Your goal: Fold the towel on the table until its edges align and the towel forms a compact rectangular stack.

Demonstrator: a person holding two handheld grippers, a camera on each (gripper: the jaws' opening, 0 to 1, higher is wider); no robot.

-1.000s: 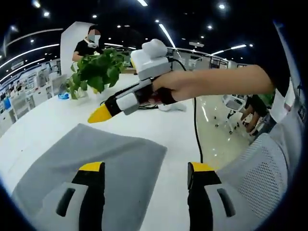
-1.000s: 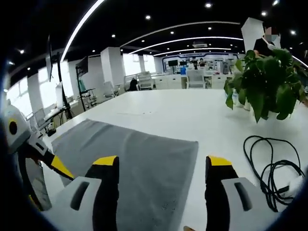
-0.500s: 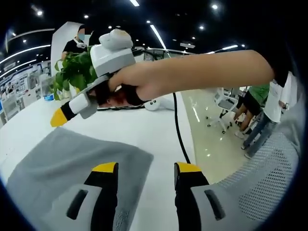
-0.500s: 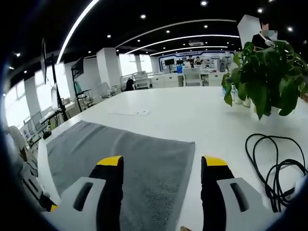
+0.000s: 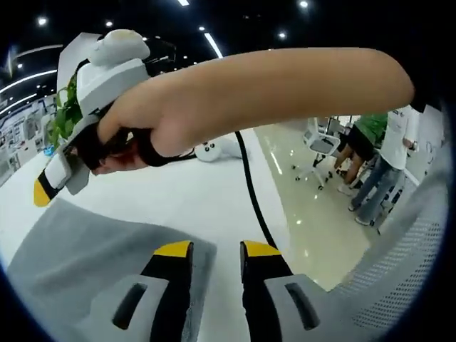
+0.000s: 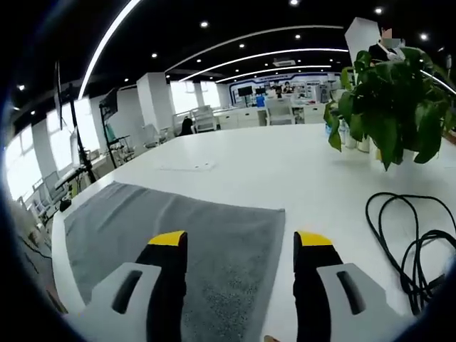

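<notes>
The towel (image 6: 185, 235) is spread flat on the white surface (image 6: 299, 171). The right gripper (image 6: 241, 241) is held apart over its near right corner; the left gripper (image 5: 214, 249), narrowly apart, straddles its edge.

No text, label, brand, number or sign can be read in either view; distant wall screens in the right gripper view are too blurred to be made out.
</notes>
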